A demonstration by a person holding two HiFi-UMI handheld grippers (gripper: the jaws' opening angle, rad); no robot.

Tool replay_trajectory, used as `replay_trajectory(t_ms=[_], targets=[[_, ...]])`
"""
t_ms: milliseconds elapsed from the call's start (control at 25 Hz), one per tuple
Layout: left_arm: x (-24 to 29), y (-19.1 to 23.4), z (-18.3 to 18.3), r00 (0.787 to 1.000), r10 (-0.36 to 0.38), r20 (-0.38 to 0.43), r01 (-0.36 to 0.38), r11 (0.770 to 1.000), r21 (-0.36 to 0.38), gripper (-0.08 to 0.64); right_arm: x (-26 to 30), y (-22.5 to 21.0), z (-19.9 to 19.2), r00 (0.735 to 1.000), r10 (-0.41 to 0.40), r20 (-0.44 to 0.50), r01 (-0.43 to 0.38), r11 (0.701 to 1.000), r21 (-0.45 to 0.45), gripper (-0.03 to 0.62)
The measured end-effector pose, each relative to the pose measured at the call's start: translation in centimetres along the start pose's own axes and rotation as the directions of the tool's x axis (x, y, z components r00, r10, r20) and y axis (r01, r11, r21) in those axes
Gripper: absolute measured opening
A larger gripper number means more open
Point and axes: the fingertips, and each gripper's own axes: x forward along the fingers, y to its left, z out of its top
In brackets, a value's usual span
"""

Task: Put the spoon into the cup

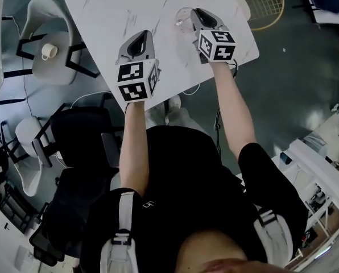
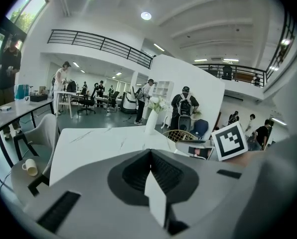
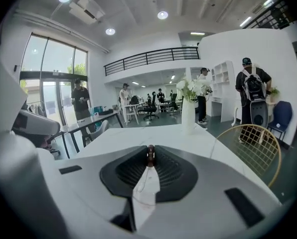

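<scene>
While the right gripper (image 3: 149, 159) clamps the spoon (image 3: 150, 153) by its dark end just right of the cup (image 1: 183, 20) and the left gripper (image 2: 149, 156) is closed on nothing, I think the spoon must next be lowered in.

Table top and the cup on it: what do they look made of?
Table top: white with thin grey veins and a soft sheen, so marble or a marble-look slab; the pictures do not show which. Cup: see-through, with bright glints on its rim, so likely clear glass, possibly clear plastic.

Black T-shirt (image 1: 186, 169), pale straps (image 1: 124, 212) (grey hand-held grippers (image 1: 140, 38), black-and-white marker cubes (image 1: 136, 81)).
</scene>
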Motion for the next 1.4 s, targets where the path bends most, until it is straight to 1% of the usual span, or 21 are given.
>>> replay_trajectory(t_ms=[160,360,560,640,720,840,960,1040,1120,1200,1400], targets=[[0.2,0.6,0.0,1.0,0.001,-0.001,-0.001,1.0,-0.002,0.012,1.7,0.8,-0.7,0.999,0.03,-0.04,-0.031,0.999,-0.029,0.051],[0.0,1.8,0.3,1.0,0.02,0.001,-0.02,1.0,-0.014,0.012,2.2,0.6,-2.1,0.997,0.033,-0.076,-0.035,0.999,-0.016,0.051],[0.2,2.5,0.1,1.0,0.027,-0.001,-0.027,0.999,-0.022,0.012,2.7,0.5,-2.5,0.996,0.037,-0.08,-0.038,0.999,-0.007,0.051],[0.2,2.5,-0.1,1.0,0.025,-0.007,-0.025,0.999,-0.024,0.012,2.9,0.5,-2.5,0.996,0.044,-0.083,-0.046,0.999,-0.019,0.051],[0.2,2.5,-0.1,1.0,0.022,-0.01,-0.022,0.999,-0.023,0.012,2.9,0.1,-2.6,0.994,0.034,-0.101,-0.039,0.998,-0.05,0.052],[0.4,2.4,0.1,1.0,0.017,-0.009,-0.017,1.0,-0.022,0.012,3.0,-1.3,-3.3,0.987,-0.023,-0.16,0.003,0.992,-0.126,0.065],[0.7,1.8,0.1,1.0,0.005,-0.015,-0.006,1.0,-0.022,0.012,3.1,-2.0,-4.0,0.975,-0.065,-0.213,0.017,0.975,-0.22,0.075],[0.7,1.1,0.0,1.0,-0.006,-0.02,0.006,1.0,-0.017,0.012,3.0,-2.3,-4.3,0.971,-0.075,-0.228,0.014,0.966,-0.257,0.075],[0.8,0.6,-0.1,1.0,-0.015,-0.026,0.015,1.0,-0.01,0.012,3.0,-2.6,-4.6,0.969,-0.079,-0.235,0.015,0.965,-0.262,0.096],[0.8,0.5,-0.1,0.999,-0.018,-0.03,0.018,1.0,-0.006,0.012,3.0,-2.9,-4.9,0.966,-0.081,-0.245,0.019,0.969,-0.245,0.128],[0.5,0.6,0.3,1.0,-0.01,-0.022,0.01,1.0,-0.002,0.012,2.9,-2.9,-5.5,0.961,-0.07,-0.268,0.013,0.978,-0.208,0.165]])
